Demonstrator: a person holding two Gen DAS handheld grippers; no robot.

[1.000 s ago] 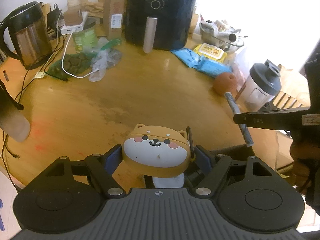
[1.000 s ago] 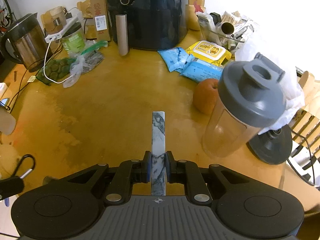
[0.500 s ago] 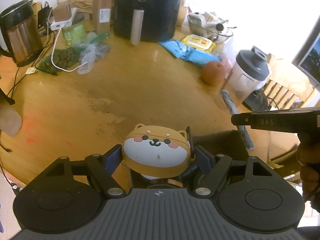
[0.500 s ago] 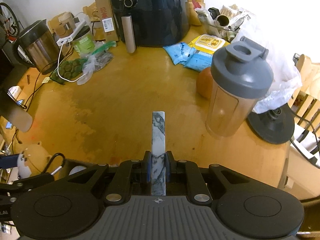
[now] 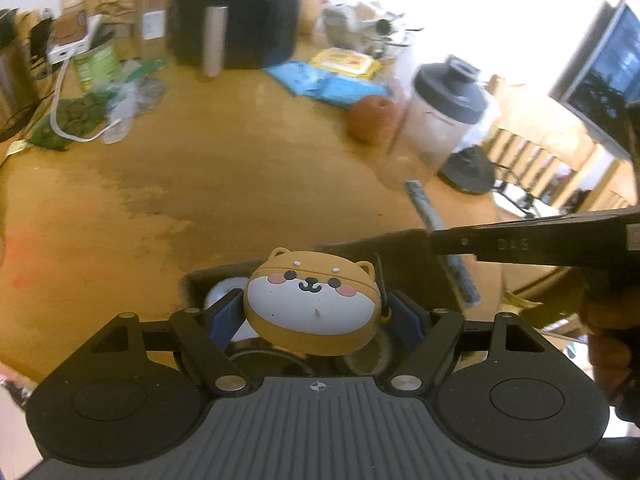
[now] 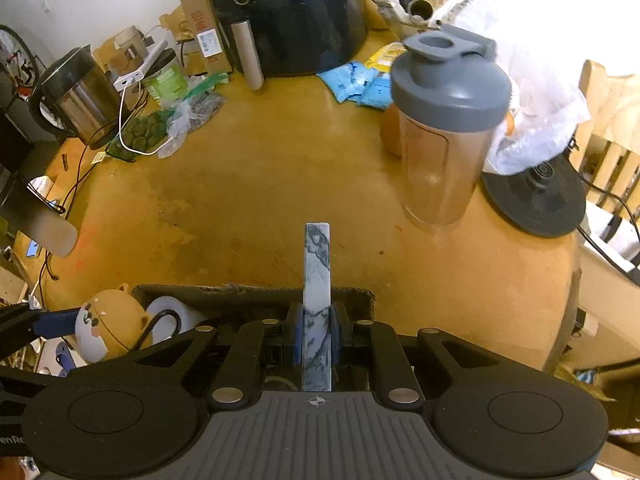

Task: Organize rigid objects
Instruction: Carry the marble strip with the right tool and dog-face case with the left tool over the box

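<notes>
My left gripper (image 5: 314, 314) is shut on a shiba-dog case (image 5: 312, 300), tan over white, with a black loop at its right side. It hangs over a dark open box (image 5: 360, 244) at the table's near edge; a white round thing (image 5: 220, 296) lies inside. My right gripper (image 6: 317, 328) is shut on a thin marble-patterned bar (image 6: 318, 256) that sticks out forward over the box's far rim (image 6: 256, 294). The right wrist view shows the dog case (image 6: 104, 328) low on the left. The left wrist view shows the bar (image 5: 424, 208) at the right.
A grey-lidded shaker bottle (image 6: 444, 120) stands at the right beside an orange (image 5: 372, 118) and a black round base (image 6: 536, 196). At the back are a black air fryer (image 6: 288, 12), blue packets (image 6: 352, 80), a kettle (image 6: 76, 96) and cables. A wooden chair (image 5: 532, 160) stands past the table's right edge.
Both grippers have drawn back toward the table's near edge, and the dark box has come into view beneath them. Each still holds its object.
</notes>
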